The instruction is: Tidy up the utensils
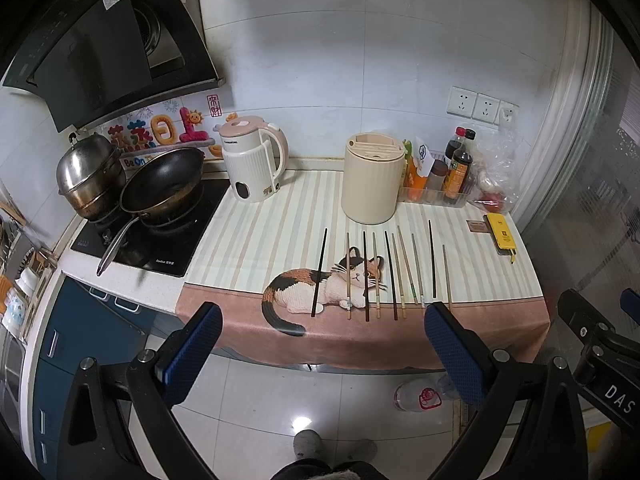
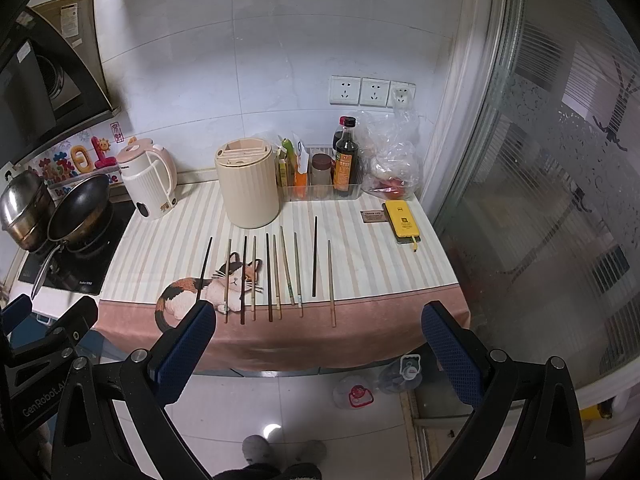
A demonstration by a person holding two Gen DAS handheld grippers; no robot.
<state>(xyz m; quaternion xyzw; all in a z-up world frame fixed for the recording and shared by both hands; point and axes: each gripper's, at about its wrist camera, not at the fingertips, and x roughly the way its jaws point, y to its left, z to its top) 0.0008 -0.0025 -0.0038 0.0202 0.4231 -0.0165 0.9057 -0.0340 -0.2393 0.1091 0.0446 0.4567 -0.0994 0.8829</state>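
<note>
Both tools up off the counter, nothing in either. Left gripper (image 1: 324, 322) spread wide, blue pads (image 1: 192, 354) well apart, hanging in front of the cloth's pink hem. Right gripper (image 2: 320, 320) likewise gaping, empty, just beside the left one, whose black frame pokes in at the edge of the right wrist view.

Landmark here: the cream utensil holder (image 1: 374, 178), standing upright on the striped cat cloth (image 1: 256, 240). Directly in front of the holder, ten chopsticks (image 1: 378, 276) laid out in a loose row, roughly parallel, lengthwise toward the holder. Dark ones mixed among pale wooden ones; leftmost dark stick (image 2: 204, 270) lying across the printed cat (image 1: 320, 284), a little apart from the rest. Far-right pale stick (image 2: 331, 282) lying nearer the hem than its dark neighbour.

Left of the holder, a white-and-pink kettle (image 1: 254, 158); further left, a black wok (image 1: 164, 184) and a steel pot (image 1: 88, 172) on the hob. Right of the holder, a clear tray of sauce bottles (image 2: 344, 160), then a plastic bag (image 2: 394, 160). In front of those, a yellow pack (image 2: 402, 220). Below the counter, socked feet (image 2: 256, 450) on the tiled floor.
</note>
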